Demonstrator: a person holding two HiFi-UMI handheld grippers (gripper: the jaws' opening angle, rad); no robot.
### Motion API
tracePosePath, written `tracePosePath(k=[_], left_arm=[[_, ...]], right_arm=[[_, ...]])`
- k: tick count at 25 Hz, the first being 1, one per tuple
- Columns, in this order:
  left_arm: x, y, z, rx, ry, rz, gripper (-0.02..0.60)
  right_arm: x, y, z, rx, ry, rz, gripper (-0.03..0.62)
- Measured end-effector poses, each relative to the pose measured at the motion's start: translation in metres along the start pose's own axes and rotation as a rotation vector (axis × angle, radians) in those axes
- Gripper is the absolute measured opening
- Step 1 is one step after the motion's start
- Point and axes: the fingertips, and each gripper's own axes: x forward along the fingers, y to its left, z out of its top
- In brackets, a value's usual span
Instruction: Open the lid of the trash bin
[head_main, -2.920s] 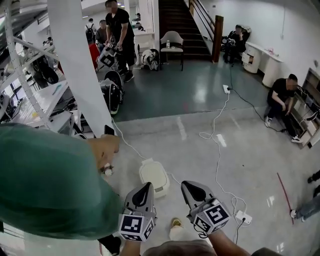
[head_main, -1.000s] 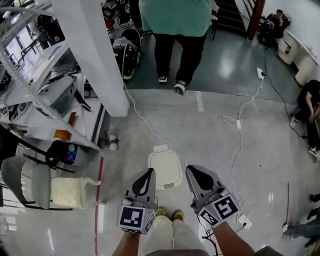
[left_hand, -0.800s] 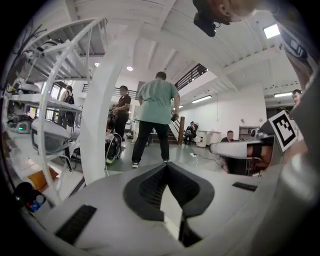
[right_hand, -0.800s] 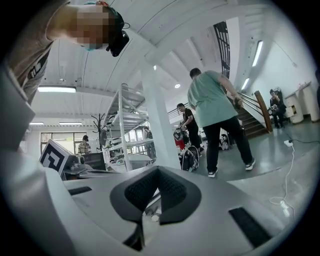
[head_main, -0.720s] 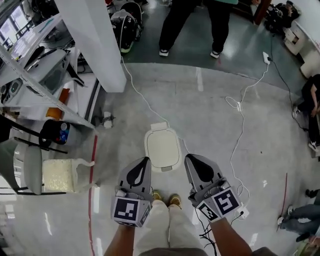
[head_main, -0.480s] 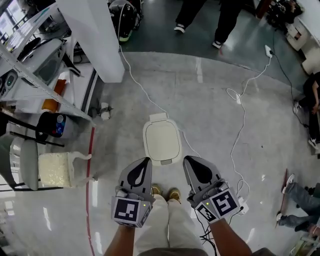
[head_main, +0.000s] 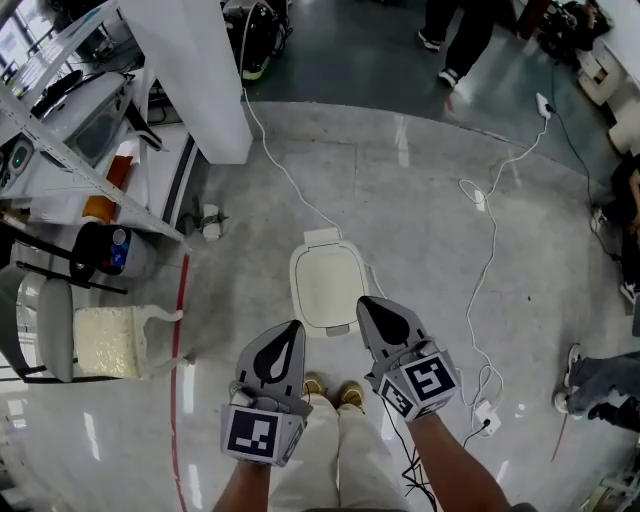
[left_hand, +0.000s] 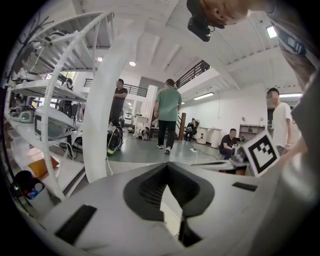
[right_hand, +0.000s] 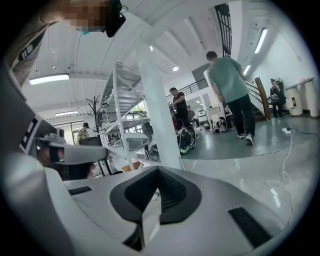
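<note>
The trash bin (head_main: 328, 285) is a small white bin on the floor in front of my feet, seen from above in the head view, and its rounded lid lies flat and closed. My left gripper (head_main: 291, 327) hangs shut just short of the bin's near left corner. The right gripper (head_main: 368, 303), also shut, has its tip over the bin's near right edge; I cannot tell whether it touches. In the left gripper view the left gripper (left_hand: 167, 167) has its jaws together, and nothing is held. The right gripper (right_hand: 157, 170) shows the same in its own view.
A white pillar (head_main: 195, 70) and a metal shelf rack (head_main: 70, 130) stand to the left, with a chair (head_main: 45, 320) beside them. A white cable (head_main: 480, 230) snakes across the floor on the right to a power strip (head_main: 487, 412). A person's legs (head_main: 460, 40) are at the far end.
The person in the green shirt has walked off to the far end. The bin came into view below me. In the last half second the right gripper moved forward over its near edge.
</note>
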Motion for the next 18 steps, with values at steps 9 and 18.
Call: tracePosePath(k=[9, 18], left_arm=[[0.011, 0.013, -0.030, -0.024, -0.005, 0.024, -0.005], [0.013, 0.012, -0.074, -0.040, 0.064, 0.027, -0.005]], right_arm=[[0.064, -0.034, -0.158, 0.071, 0.321, -0.028, 0.035], [0.042, -0.038, -0.325, 0.064, 0.755, -0.058, 0.034]])
